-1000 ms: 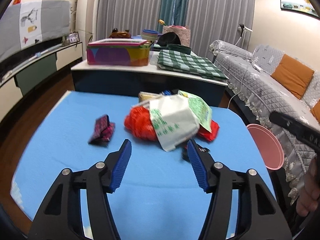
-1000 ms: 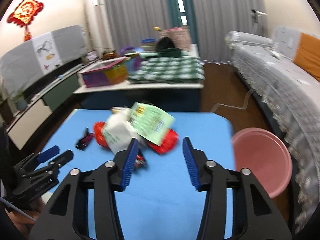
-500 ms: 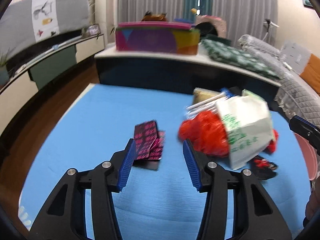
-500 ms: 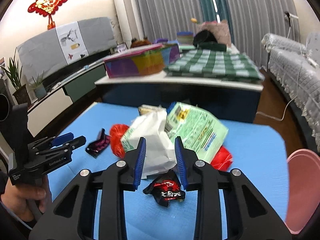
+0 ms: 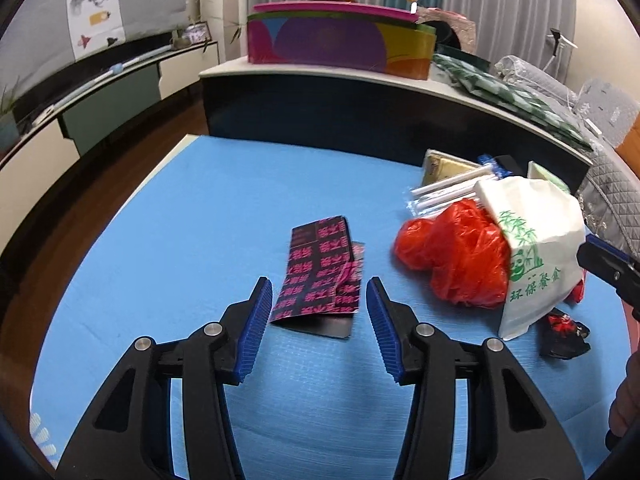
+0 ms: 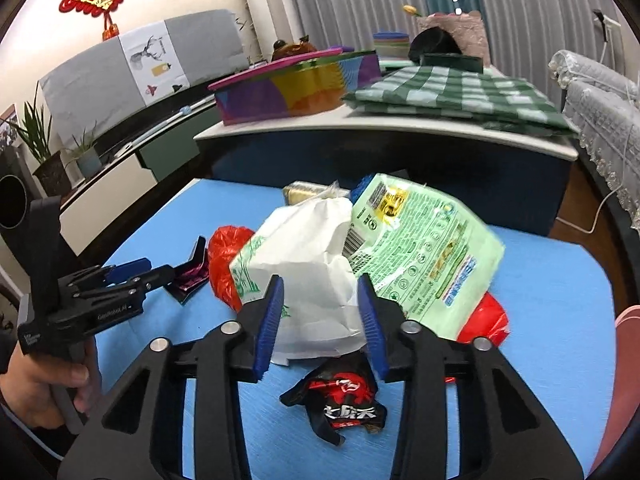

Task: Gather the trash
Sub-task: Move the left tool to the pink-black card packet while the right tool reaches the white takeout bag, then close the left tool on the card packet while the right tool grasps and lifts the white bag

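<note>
Between the blue pads of the left gripper (image 5: 319,306), whose jaws stand apart with nothing pressed, the near edge of a black-and-pink patterned wrapper (image 5: 320,270) is framed; it lies flat on the blue table (image 5: 200,208), just ahead of the fingertips and not touched by them. To the right of that gripper, a crumpled red plastic bag (image 5: 452,258) is seen, partly covered by a white bag with green bamboo print (image 5: 532,248), and beyond these a bundle of wrapped straws (image 5: 444,194) and a gold-coloured packet (image 5: 444,166) are laid. At the right gripper (image 6: 322,322) the jaws are closing with a gap left between them; the white bag (image 6: 312,256) is seen through that gap, though whether it lies between the pads or just beyond them cannot be told. Below the pads, nearest of all, a crumpled black-and-red snack wrapper (image 6: 344,400) lies on the table. Just past the right pad, a pale green printed packet (image 6: 424,248) is propped over the white bag and over red plastic. To the left, the left gripper (image 6: 160,272) is held by a hand (image 6: 40,384), its tips close over the patterned wrapper (image 6: 192,272). At the far right edge a pink basin (image 6: 626,360) is partly shown beside the table. Farther off, a second table is set with a multicoloured box (image 6: 296,88) and a folded green checked cloth (image 6: 456,96).
</note>
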A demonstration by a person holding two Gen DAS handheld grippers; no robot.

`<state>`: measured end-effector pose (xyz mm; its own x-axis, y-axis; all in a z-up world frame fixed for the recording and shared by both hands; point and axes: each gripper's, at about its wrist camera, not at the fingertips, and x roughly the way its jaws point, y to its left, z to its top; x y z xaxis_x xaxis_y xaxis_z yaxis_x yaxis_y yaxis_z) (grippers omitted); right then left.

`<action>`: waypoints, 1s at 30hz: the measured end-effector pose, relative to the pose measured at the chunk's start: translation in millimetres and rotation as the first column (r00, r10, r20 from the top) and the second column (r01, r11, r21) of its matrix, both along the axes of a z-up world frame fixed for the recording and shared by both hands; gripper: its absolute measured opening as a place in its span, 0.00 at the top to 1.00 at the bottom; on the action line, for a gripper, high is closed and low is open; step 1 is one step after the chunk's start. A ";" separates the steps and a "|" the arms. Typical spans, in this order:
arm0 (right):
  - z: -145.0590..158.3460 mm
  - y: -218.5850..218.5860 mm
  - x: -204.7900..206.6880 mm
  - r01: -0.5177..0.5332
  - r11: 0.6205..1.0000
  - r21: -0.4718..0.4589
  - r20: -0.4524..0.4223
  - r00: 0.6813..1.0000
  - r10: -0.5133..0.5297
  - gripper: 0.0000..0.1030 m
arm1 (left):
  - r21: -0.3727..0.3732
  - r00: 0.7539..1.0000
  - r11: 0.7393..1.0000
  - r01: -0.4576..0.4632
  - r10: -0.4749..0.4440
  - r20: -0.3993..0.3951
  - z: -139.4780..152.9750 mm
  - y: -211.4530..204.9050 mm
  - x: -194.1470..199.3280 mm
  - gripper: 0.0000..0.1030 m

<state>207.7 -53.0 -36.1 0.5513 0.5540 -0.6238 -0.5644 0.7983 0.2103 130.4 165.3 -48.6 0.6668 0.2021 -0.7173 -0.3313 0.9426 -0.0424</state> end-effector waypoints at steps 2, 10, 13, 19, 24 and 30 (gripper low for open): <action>-0.3 1.6 -1.1 -0.011 1.000 -0.006 -0.001 1.000 0.011 0.79 | -0.010 1.000 1.000 -0.008 0.008 -0.004 -0.9 2.8 0.5 0.53; 6.6 6.7 -16.8 -0.080 0.997 0.004 0.015 0.997 0.080 0.99 | -0.022 0.999 1.000 -0.010 0.009 -0.038 -8.3 3.8 9.4 0.53; 9.9 6.6 -21.0 -0.093 0.996 0.011 0.019 0.996 0.092 0.98 | -0.023 0.998 1.000 -0.019 0.017 -0.052 -10.9 4.7 11.3 0.54; 11.3 -0.5 -20.8 -0.022 1.000 0.006 0.030 0.999 0.022 0.57 | -0.027 0.998 1.000 -0.013 0.011 -0.067 -10.2 2.1 8.4 0.83; 3.8 -0.4 -12.9 -0.018 1.000 0.005 -0.009 1.000 0.018 0.55 | -0.039 0.999 0.999 0.017 -0.019 -0.040 -1.7 -3.3 1.5 0.95; -10.5 9.1 -2.1 -0.039 0.999 0.008 -0.079 0.996 0.039 0.64 | -0.072 0.999 0.997 0.039 -0.041 -0.032 1.9 -2.9 -5.5 0.99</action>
<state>205.6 -43.9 -46.7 0.4783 0.5782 -0.6610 -0.5765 0.7745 0.2604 124.8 162.4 -46.6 0.6484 0.1231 -0.7513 -0.2960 0.9500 -0.0997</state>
